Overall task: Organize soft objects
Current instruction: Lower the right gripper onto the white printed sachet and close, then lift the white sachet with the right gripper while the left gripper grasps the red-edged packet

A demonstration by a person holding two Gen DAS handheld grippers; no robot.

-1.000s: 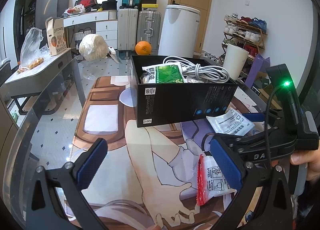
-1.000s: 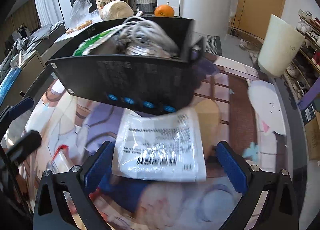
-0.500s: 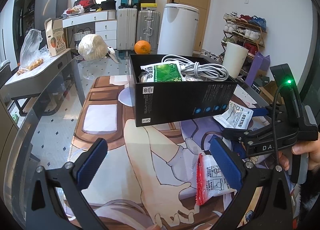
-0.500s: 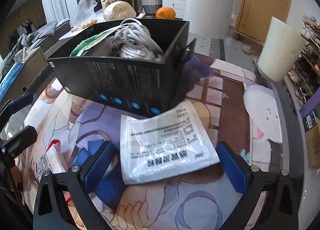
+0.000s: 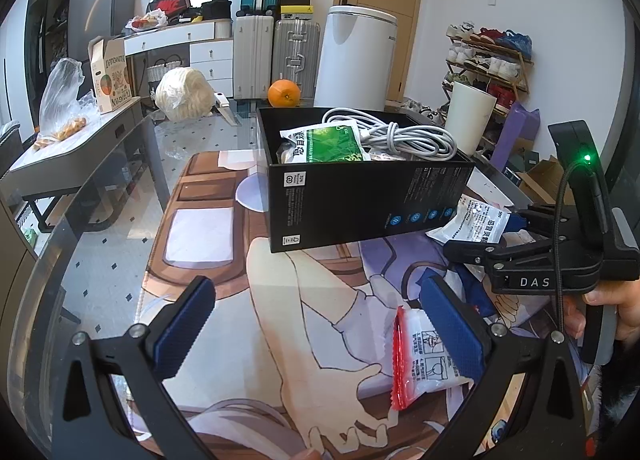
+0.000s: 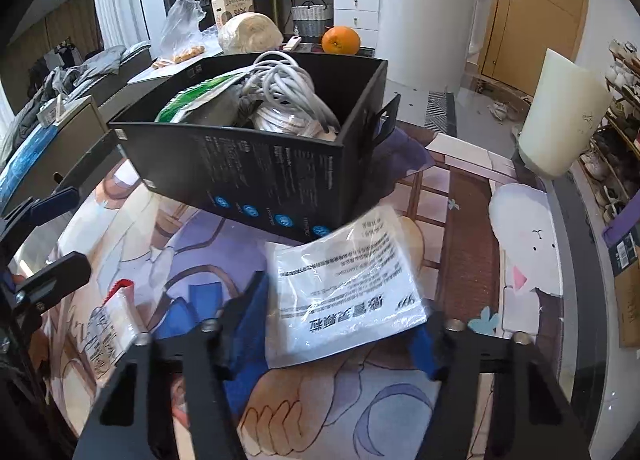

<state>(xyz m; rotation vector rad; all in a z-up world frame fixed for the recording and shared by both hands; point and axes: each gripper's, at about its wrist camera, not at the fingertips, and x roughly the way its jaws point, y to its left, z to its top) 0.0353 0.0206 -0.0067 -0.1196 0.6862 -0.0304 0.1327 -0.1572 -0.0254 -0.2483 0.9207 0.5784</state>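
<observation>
A black box (image 5: 360, 196) stands on the printed mat and holds a green packet (image 5: 328, 142) and a coiled white cable (image 5: 404, 134). It also shows in the right wrist view (image 6: 256, 168). My right gripper (image 6: 344, 320) is shut on a white printed packet (image 6: 348, 288), lifted beside the box's near corner; the packet also shows in the left wrist view (image 5: 476, 220). My left gripper (image 5: 316, 324) is open and empty above the mat. A red-edged white packet (image 5: 424, 356) lies by its right finger, also in the right wrist view (image 6: 112, 320).
An orange (image 5: 284, 94) and a wrapped round bundle (image 5: 184, 94) sit at the table's far end. A white cup (image 6: 560, 116) stands at the right edge. A side desk (image 5: 76, 148) with bags is on the left. Suitcases and a white bin stand behind.
My right gripper's fingers have closed from wide open onto the white printed packet and raised it off the mat. My left gripper has stayed put and open.
</observation>
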